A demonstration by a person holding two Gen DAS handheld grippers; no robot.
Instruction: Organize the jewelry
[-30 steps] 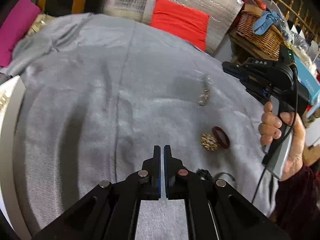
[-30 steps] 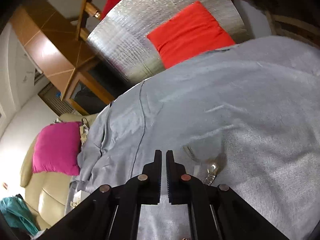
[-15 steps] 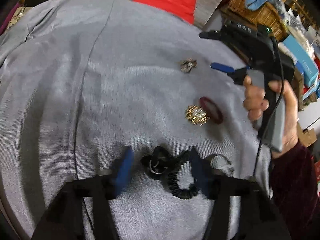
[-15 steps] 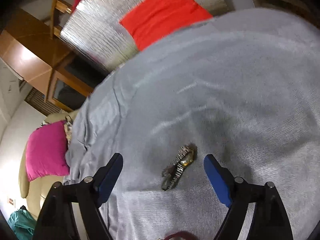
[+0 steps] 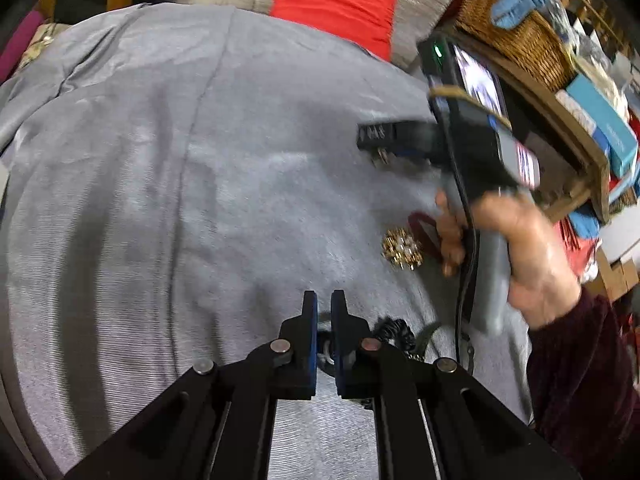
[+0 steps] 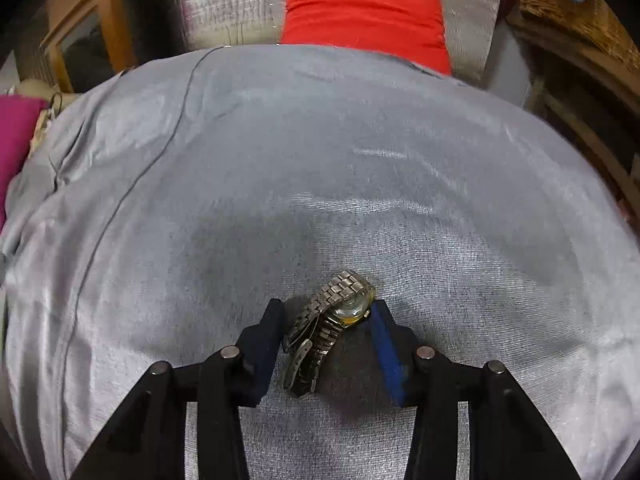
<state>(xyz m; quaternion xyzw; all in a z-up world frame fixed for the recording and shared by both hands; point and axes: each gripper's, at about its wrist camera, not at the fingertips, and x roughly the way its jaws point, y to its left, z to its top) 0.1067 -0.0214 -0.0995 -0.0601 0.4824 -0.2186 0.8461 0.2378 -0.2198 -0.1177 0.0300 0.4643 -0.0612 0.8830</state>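
My left gripper (image 5: 324, 300) is shut on a black beaded bracelet (image 5: 394, 330) that lies on the grey cloth (image 5: 200, 200); most of the bracelet is hidden behind the fingers. A gold ornament (image 5: 401, 249) and a dark red ring (image 5: 424, 232) lie further right. My right gripper (image 6: 326, 310) is open, its jaws on either side of a metal wristwatch (image 6: 332, 320) on the grey cloth (image 6: 320, 160). The right pad touches the watch face; the left pad is close to the band. The right gripper (image 5: 384, 138) also shows in the left wrist view, over the watch.
A red cushion (image 6: 364, 12) on a silver backing lies beyond the cloth's far edge. A wicker basket (image 5: 516, 32) and shelves with boxes (image 5: 600, 128) stand at the right. A pink cushion (image 6: 16, 136) lies at the left.
The left gripper opened over the black bracelet, then shut on it. The right gripper opened, dropped down over the watch, and its jaws have narrowed around it.
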